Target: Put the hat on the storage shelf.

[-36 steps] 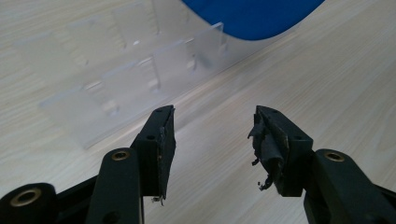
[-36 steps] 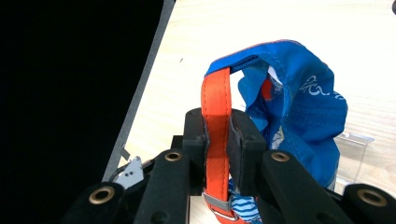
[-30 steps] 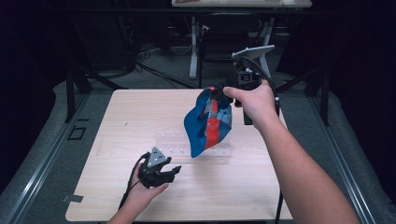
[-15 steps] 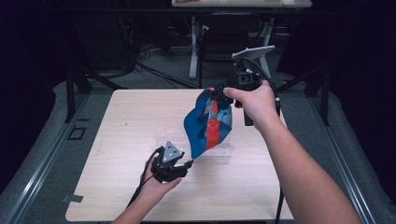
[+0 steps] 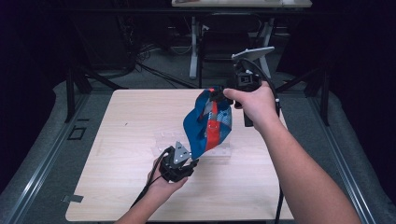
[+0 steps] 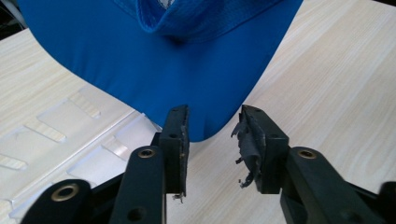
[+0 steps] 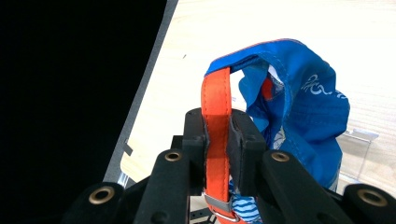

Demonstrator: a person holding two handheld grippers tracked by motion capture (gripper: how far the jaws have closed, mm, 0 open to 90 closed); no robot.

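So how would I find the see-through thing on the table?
Start at the pale wooden table, then find the blue cap hanging from the right gripper above its middle. Right under the cap lies the clear plastic tray, flat, and the only thing the wood grain shows through.

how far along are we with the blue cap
Done: the right gripper is shut on the cap's orange strap, so the blue cap hangs lifted above the table. In hand: the left gripper, whose jaws have just been closing, brackets the brim's edge without pressing on it. Left: clamping the brim; what follows isn't visible.
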